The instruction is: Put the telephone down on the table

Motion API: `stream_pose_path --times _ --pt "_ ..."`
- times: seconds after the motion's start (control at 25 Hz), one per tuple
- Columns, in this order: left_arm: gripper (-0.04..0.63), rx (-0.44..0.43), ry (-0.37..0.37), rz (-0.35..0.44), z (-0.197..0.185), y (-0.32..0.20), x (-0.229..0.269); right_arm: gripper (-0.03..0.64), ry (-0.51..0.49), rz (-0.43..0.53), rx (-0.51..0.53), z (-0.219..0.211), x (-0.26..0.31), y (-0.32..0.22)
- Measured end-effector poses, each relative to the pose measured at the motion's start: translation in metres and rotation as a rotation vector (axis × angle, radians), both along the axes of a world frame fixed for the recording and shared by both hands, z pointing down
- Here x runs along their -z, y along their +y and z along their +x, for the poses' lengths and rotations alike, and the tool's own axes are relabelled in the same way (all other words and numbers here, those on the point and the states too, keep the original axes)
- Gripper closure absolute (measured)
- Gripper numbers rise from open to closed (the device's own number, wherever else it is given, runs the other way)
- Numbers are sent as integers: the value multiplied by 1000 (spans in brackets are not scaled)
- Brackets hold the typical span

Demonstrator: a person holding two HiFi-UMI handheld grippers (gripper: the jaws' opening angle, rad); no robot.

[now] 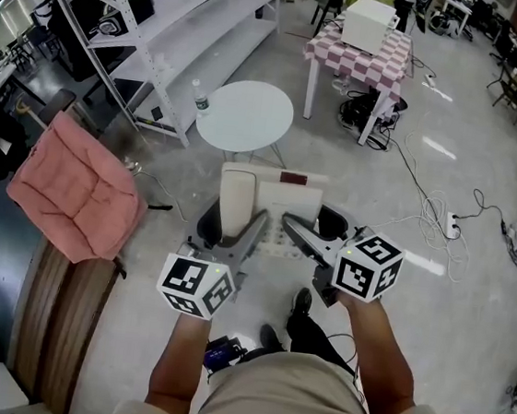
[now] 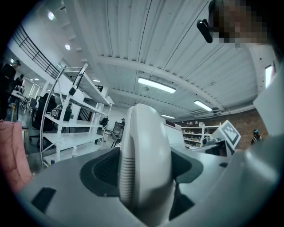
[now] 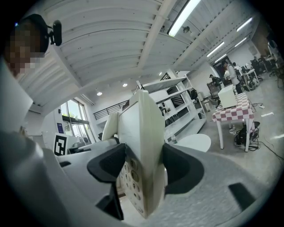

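A cream desk telephone (image 1: 275, 205) hangs in the air in front of me, carried by both grippers above the floor. My left gripper (image 1: 226, 226) is shut on its handset (image 2: 144, 164), which lies along the phone's left side (image 1: 237, 204). My right gripper (image 1: 312, 233) is shut on the right edge of the phone's body (image 3: 141, 159), beside the keypad (image 3: 129, 177). A round white table (image 1: 245, 115) stands beyond the phone, nothing on its top.
A water bottle (image 1: 199, 98) stands at the round table's left edge. White metal shelving (image 1: 181, 35) runs behind it. A checkered-cloth table (image 1: 361, 55) carries a white box. A pink cushion (image 1: 79, 187) lies on a wooden bench at the left. Cables trail over the floor at the right (image 1: 425, 207).
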State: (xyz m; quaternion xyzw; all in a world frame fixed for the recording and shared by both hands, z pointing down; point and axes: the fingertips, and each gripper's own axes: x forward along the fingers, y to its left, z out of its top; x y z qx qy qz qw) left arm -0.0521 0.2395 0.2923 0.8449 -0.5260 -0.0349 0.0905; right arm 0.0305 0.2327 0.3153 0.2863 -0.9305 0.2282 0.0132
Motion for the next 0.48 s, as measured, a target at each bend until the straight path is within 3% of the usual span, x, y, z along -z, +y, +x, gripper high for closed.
stream_pose_path --times 0.48 --pt "273 26 -14 -20 9 -64 -12 368 -19 -20 28 8 -14 -65"
